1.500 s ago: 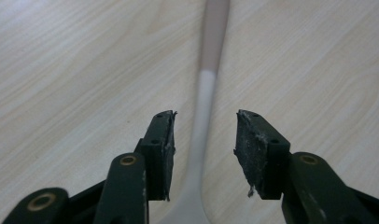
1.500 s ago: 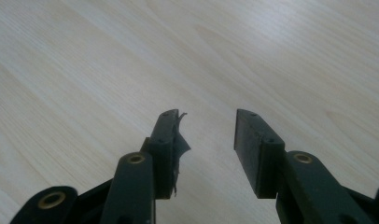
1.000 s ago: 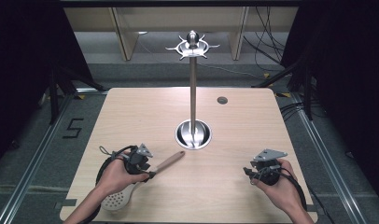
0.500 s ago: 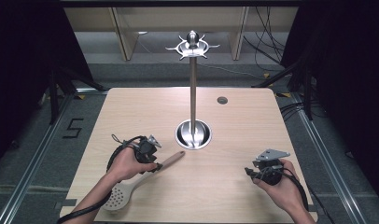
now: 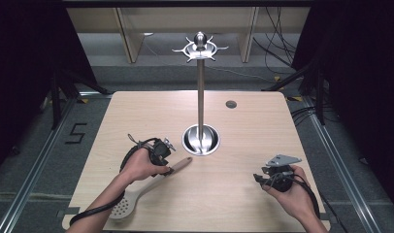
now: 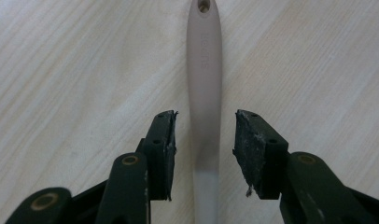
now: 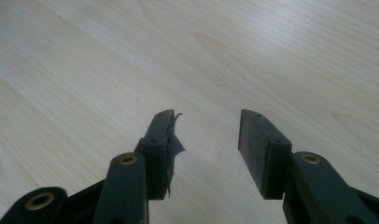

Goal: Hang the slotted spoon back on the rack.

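Left gripper [image 6: 204, 130] straddles the spatula [image 6: 204, 88] handle near the table's [image 5: 137, 111] front-left corner, jaws apart, pads not touching. Next move, likely: close and lift.

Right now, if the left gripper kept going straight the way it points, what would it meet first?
The left gripper already straddles the slotted spatula's handle, jaws open with gaps on both sides. Straight on, it would most likely run along that handle toward the hanging hole at its end; past that, bare wooden table. Its height above the handle is unclear.
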A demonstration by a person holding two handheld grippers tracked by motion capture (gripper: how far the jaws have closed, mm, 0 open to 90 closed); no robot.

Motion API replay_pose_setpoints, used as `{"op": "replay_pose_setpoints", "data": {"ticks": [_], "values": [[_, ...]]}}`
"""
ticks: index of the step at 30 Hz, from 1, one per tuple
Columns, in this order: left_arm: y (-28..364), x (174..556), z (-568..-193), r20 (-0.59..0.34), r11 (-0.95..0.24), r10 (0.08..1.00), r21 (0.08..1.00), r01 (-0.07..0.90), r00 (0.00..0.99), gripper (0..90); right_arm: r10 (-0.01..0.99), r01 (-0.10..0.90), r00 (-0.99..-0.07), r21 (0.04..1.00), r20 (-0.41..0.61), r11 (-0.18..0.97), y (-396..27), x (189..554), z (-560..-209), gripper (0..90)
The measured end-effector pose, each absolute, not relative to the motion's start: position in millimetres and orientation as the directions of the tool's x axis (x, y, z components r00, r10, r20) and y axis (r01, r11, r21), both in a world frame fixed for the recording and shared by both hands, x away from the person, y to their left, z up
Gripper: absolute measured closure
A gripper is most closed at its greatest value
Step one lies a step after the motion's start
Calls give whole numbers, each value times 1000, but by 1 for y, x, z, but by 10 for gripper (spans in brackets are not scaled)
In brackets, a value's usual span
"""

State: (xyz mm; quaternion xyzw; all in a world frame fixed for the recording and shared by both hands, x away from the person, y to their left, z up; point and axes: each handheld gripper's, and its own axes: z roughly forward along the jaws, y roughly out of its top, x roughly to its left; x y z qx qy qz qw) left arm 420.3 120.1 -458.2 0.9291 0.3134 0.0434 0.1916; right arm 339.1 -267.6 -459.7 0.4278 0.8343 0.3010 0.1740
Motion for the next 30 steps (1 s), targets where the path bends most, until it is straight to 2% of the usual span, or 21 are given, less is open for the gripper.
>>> {"op": "replay_pose_setpoints", "data": {"ticks": [10, 11, 23, 30], "values": [[114, 437, -459, -58, -753, 588, 324, 573, 807, 583, 828, 629, -560, 646, -10, 433, -268, 335, -457, 566], [113, 439, -459, -58, -754, 589, 320, 574, 806, 583, 818, 606, -573, 653, -37, 454, -267, 335, -457, 565], [102, 437, -469, -50, -786, 571, 257, 563, 820, 585, 825, 629, -565, 641, -11, 439, -265, 334, -458, 556], [99, 436, -473, -48, -797, 562, 236, 556, 826, 601, 814, 611, -581, 646, -28, 458, -265, 335, -460, 550]]}}
